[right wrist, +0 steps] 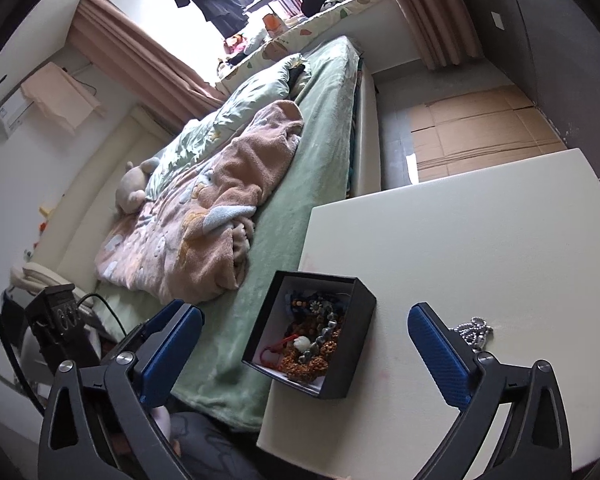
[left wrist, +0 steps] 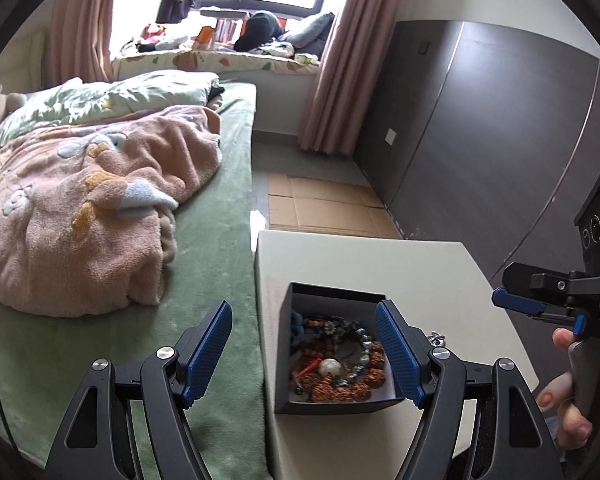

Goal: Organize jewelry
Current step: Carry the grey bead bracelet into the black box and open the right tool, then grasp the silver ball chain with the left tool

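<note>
A black open box point(left wrist: 332, 292) point(right wrist: 362, 300) sits on the white table point(left wrist: 420, 264) point(right wrist: 480, 240) near its left edge. It holds several bead bracelets and necklaces point(left wrist: 336, 360) point(right wrist: 312, 340). A silver bead chain point(right wrist: 474, 332) lies on the table right of the box; it also shows in the left wrist view point(left wrist: 437, 338). My left gripper point(left wrist: 304, 332) is open and empty, above and just in front of the box. My right gripper point(right wrist: 304, 330) is open and empty, above the box; it shows from the side in the left wrist view point(left wrist: 512, 300).
A bed with a green sheet point(left wrist: 220, 240) point(right wrist: 320, 140) and a pink blanket point(left wrist: 92, 200) point(right wrist: 220, 200) runs along the table's left side. Flattened cardboard point(left wrist: 324, 204) point(right wrist: 480, 128) lies on the floor beyond the table. A dark wardrobe point(left wrist: 480, 120) stands at the right.
</note>
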A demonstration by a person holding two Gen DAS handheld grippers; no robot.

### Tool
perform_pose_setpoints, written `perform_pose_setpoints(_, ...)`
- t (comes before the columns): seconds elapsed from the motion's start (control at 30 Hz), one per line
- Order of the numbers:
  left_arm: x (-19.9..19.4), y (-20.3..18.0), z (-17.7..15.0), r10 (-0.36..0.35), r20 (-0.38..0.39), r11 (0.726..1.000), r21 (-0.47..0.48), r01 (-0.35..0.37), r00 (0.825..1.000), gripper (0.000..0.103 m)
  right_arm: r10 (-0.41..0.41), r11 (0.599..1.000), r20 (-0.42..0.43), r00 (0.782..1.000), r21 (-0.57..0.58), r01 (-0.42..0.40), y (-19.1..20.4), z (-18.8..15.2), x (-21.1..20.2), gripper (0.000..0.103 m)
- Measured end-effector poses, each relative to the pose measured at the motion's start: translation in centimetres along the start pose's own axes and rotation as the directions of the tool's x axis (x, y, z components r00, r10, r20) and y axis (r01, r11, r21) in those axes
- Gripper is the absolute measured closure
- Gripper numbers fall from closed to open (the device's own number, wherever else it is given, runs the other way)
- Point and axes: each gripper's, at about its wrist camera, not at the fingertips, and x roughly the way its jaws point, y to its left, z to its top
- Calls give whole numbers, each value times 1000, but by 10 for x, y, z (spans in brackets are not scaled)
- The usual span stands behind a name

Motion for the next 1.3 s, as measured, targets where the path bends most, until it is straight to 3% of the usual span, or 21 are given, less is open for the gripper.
perform_pose_setpoints(0.37,9,-40,1,-38,-90,998,40,41,995,28,-60,998,-23,998,29,61,-33,-13,-28,0)
perform_pose_setpoints(0.7,29,-91,2,-79,-187,991,94,98,979,28,-148,985,-21,989,86,150,-76,-26,-52,0)
perform_pose_setpoints(1.07,60,-145,-8,-47,-273,979,176,98,961,28,-173,970,-19,985,168,174,-119,-32,-76,0)
perform_pose_setpoints(1.3,96,-171,-15,-2,-362,973,214,85,932,31,-180,962,5,984,207,175,-137,-32,-92,0)
